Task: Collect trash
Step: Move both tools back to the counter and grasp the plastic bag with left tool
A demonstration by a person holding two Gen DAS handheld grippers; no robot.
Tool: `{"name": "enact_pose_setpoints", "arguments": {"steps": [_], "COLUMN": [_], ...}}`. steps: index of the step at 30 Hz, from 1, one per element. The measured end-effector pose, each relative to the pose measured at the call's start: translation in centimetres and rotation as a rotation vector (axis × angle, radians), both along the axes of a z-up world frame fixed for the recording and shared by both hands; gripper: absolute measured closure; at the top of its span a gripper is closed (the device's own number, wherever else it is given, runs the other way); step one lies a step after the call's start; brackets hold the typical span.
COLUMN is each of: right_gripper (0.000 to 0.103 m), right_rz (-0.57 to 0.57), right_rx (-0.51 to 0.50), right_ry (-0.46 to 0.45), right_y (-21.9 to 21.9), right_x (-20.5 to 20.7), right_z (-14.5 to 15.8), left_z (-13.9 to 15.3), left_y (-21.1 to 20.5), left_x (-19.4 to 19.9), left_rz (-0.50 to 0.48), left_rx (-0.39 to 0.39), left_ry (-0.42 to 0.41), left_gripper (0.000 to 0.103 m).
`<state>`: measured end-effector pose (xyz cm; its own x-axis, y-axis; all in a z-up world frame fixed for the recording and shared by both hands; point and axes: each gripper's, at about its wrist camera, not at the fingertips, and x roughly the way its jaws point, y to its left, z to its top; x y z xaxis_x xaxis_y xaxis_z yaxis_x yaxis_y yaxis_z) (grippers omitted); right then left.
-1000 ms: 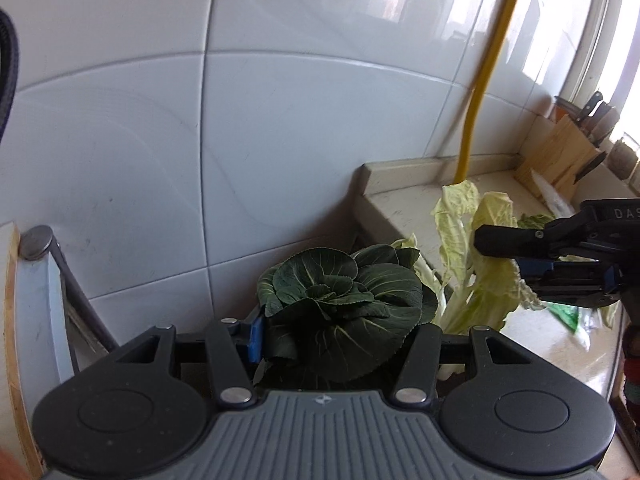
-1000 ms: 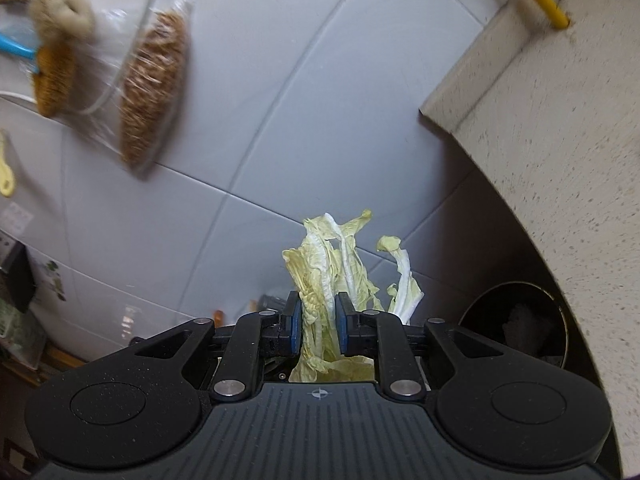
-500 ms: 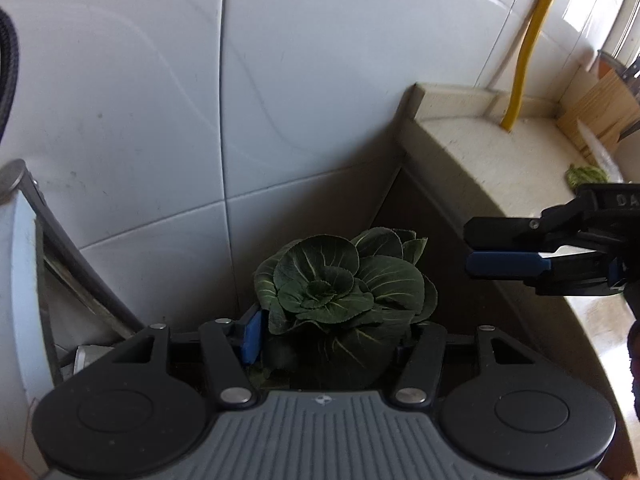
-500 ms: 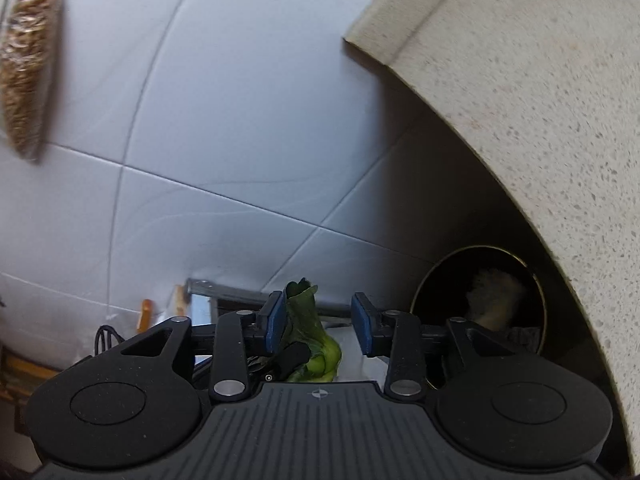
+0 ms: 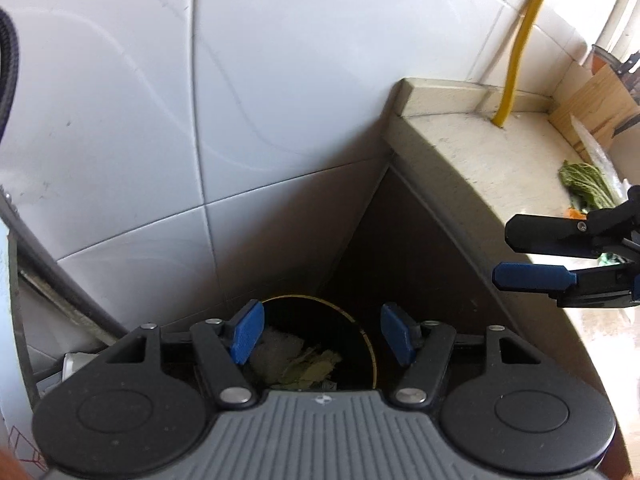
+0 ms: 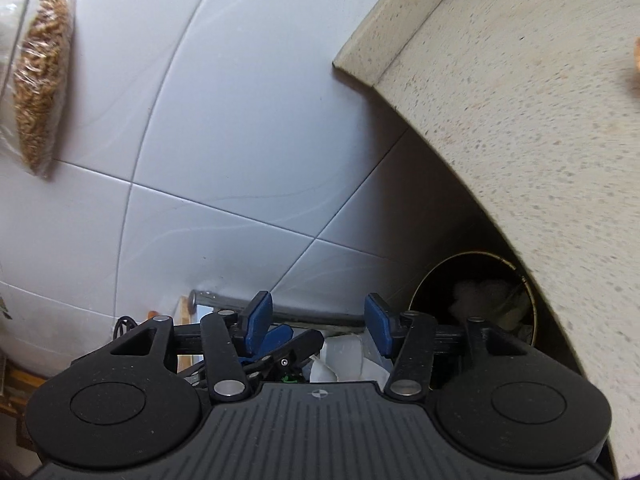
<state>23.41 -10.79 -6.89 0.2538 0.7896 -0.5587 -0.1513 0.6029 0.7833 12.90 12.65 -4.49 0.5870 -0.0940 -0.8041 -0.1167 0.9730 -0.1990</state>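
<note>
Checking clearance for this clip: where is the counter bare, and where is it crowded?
Bare: the counter from its corner by the yellow pipe to the leaf scrap. Crowded: around the knife block and the open right tool. Left tool hangs open over the bin.

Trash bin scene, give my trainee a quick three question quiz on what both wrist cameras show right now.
1. True or false: the left gripper is open above the trash bin.
2. What lies on the counter near the knife block: A) a leafy scrap, B) a bottle?
3. What is the right gripper holding?

Key: 1 true; 2 A; 3 nothing, its jaws stand open.
</note>
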Motion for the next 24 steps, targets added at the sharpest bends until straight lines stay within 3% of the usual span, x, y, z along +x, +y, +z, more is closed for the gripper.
{"name": "enact_pose_setpoints", "arguments": {"steps": [5,11,24], "right_gripper": [0.038,0.033,0.030], "right_rz": [-0.047,-0.182,-0.500], "right_rx": [0.007,-0.005,-0.030], "right_ry": [-0.055,-0.133,-0.185], "right_y": [-2.4,-8.0,-23.2], "right_x": [-1.4,-4.0,-10.1], "right_z": [2.2,4.7,5.5], "left_z": [2.1,4.3,6.8], "left_y": [-1.8,-5.6,-17.9], "left_x": [0.0,1.0,2.6], "left_rz": [-0.055,-0.168,-0.407], "left_rx": [-0.003,-0.019,-0.054], "left_ry": [-0.056,-0.117,-0.165], "left_gripper": [0.042,0.042,0.041]}}
